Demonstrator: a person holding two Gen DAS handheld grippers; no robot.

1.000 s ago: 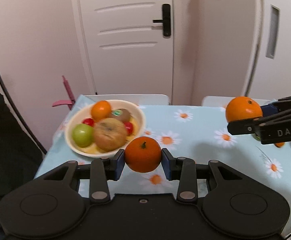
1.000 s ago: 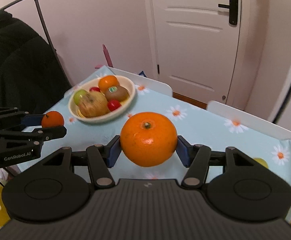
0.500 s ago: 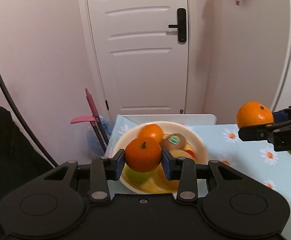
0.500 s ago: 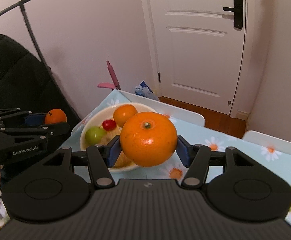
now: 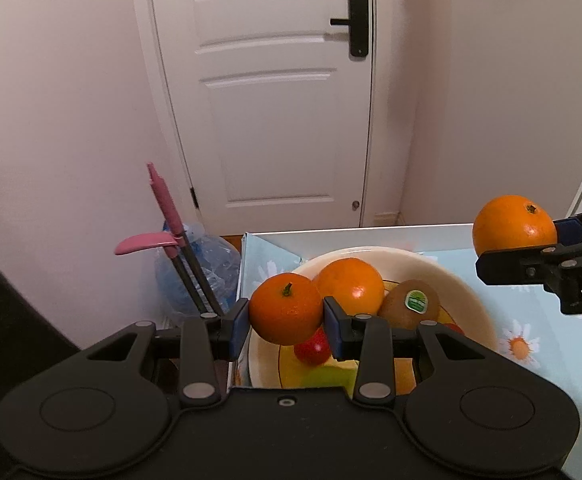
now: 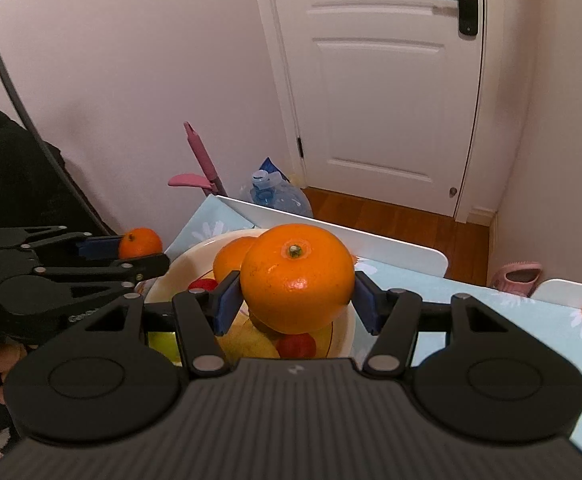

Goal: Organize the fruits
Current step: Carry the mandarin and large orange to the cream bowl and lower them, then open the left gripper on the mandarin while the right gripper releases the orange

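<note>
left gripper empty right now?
No, the left gripper is shut on a small orange, pinched between its blue pads in the left wrist view.

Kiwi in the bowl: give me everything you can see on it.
The kiwi is brown, oval and matte, with a round green-and-white sticker facing the left wrist camera. It lies in the cream bowl, touching the loose orange on its left. Its lower part is hidden behind the left gripper. No gripper touches it.
</note>
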